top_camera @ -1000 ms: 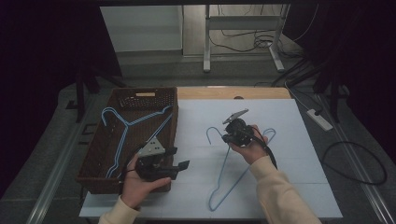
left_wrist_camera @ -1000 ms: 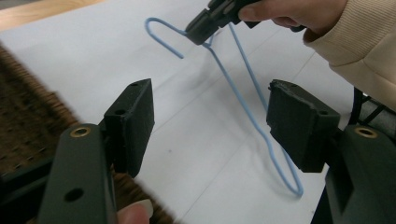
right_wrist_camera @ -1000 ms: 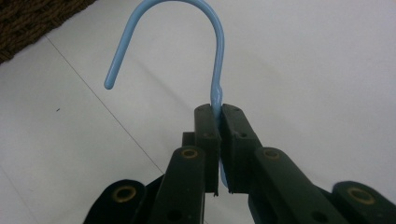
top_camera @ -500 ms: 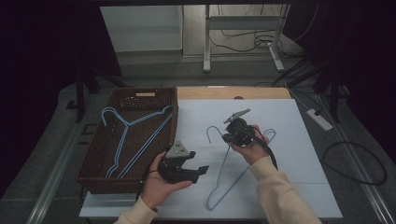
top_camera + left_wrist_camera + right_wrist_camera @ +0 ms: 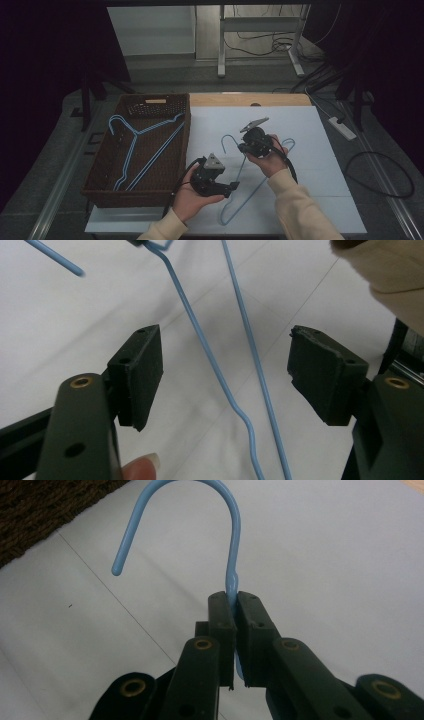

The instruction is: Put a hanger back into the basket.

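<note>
Hanger [image 5: 243, 186] lies on the white surface [image 5: 325, 150], neck pinched in the right claw [image 5: 235, 600]. Left claw [image 5: 225, 375] gapes astride its two wires — best close squarely on one, not both.

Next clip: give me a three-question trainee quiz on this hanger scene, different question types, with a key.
1. True or false: the right tool is shut on the neck of the table hanger.
2. The left tool is: A) shut on a wire, B) open with two wires between its jaws, C) inside the basket.
3. Fill in: the basket holds ___ blue hangers.

Key:
1. True; its jaws pinch the wire just below the hook.
2. B; the pads stand apart and touch neither wire.
3. Two, overlapping each other.
</note>
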A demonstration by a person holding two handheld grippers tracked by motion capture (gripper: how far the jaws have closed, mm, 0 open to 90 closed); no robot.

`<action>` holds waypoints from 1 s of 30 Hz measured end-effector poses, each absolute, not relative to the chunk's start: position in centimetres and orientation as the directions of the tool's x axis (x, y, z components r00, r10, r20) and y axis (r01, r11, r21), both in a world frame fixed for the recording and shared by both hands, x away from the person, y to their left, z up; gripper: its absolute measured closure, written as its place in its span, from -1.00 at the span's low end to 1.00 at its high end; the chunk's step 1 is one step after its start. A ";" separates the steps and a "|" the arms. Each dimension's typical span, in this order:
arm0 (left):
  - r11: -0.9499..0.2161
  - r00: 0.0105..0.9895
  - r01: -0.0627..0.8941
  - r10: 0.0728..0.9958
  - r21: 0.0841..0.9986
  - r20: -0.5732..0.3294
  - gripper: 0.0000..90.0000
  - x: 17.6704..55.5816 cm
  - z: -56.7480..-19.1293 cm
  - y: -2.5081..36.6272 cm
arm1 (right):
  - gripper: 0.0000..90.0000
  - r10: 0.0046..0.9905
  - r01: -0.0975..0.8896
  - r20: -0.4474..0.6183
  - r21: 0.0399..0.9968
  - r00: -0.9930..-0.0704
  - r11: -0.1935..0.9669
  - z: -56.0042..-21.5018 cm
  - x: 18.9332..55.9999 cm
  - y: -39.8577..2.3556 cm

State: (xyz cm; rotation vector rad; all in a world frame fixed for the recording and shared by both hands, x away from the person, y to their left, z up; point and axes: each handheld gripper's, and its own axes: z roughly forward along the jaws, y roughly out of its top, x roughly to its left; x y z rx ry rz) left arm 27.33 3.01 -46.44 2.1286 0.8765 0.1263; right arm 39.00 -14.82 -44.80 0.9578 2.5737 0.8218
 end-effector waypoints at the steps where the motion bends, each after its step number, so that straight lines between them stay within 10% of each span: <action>1: -0.429 0.754 0.546 0.627 0.720 -0.198 -0.30 27.3 -46.4 3.0 | 0.91 0.667 0.511 -0.056 0.596 -0.743 0.620 -44.8 39.0 -14.8; 15: -0.481 0.733 0.599 0.651 0.640 -0.196 -0.06 29.5 -49.8 0.3 | 0.91 0.664 0.501 -0.053 0.613 -0.746 0.611 -44.7 38.7 -15.1; 24: -0.478 0.731 0.632 0.628 0.610 -0.266 0.67 30.1 -50.8 -0.1 | 0.91 0.664 0.493 -0.048 0.630 -0.746 0.600 -44.3 38.4 -15.4; 30: -0.433 0.696 0.667 0.652 0.607 -0.300 0.80 30.3 -50.4 0.4 | 0.90 0.670 0.491 -0.036 0.651 -0.742 0.579 -43.9 38.3 -15.9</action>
